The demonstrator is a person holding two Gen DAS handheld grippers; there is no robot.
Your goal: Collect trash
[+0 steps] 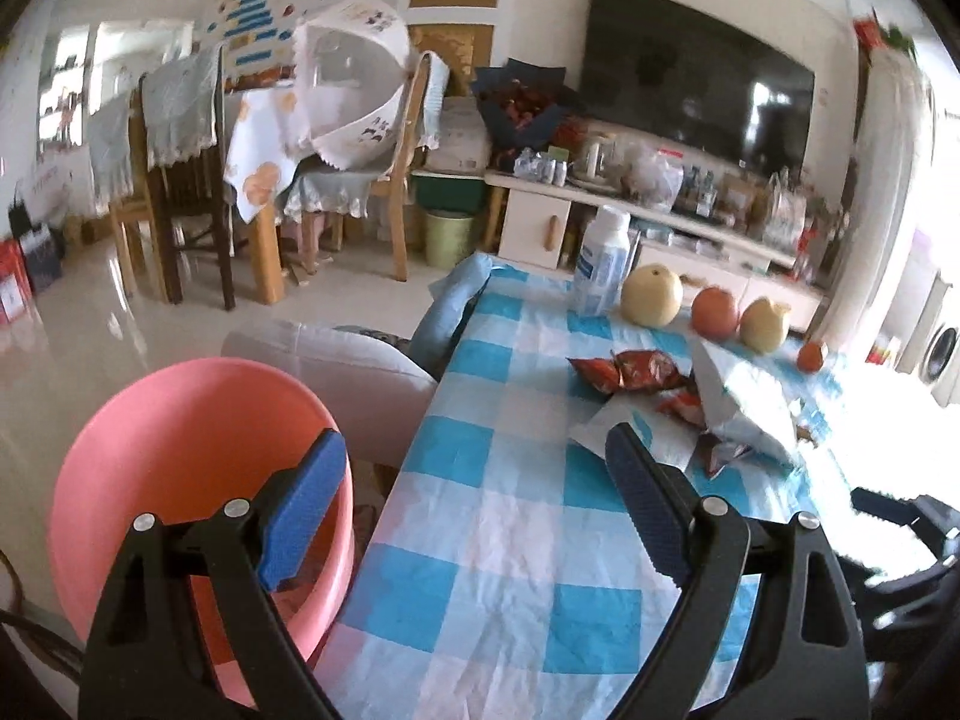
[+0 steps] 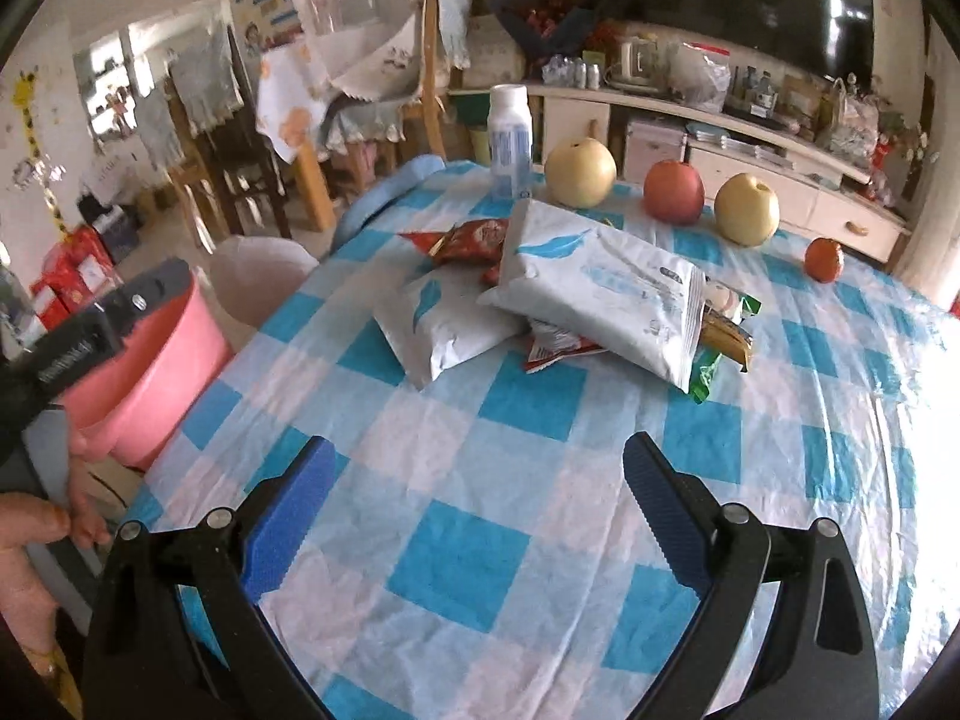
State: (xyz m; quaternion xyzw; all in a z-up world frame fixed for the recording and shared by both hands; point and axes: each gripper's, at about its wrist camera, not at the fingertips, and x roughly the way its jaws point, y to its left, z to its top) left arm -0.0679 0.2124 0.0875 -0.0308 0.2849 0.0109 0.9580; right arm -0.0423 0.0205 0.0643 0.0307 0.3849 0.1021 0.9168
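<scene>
While both grippers, left gripper [image 1: 474, 504] and right gripper [image 2: 474, 510], gape empty, wrappers [image 2: 576, 294] wait mid-frame beside the pink bin [image 1: 180, 420], lower left, for easy dropping.

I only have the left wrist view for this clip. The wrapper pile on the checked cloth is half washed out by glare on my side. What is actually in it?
Observer: Two large white pouches, one lying partly on the other.
Operator: Anything under them?
Observer: Red snack wrappers behind, plus green and gold wrappers poking out on the right.
Operator: I barely see the right tongs. Holding anything?
Observer: No. The right tongs are open over bare tablecloth, short of the pile.
Operator: And the pink bin?
Observer: The pink bin stands off the table's left edge.
</scene>
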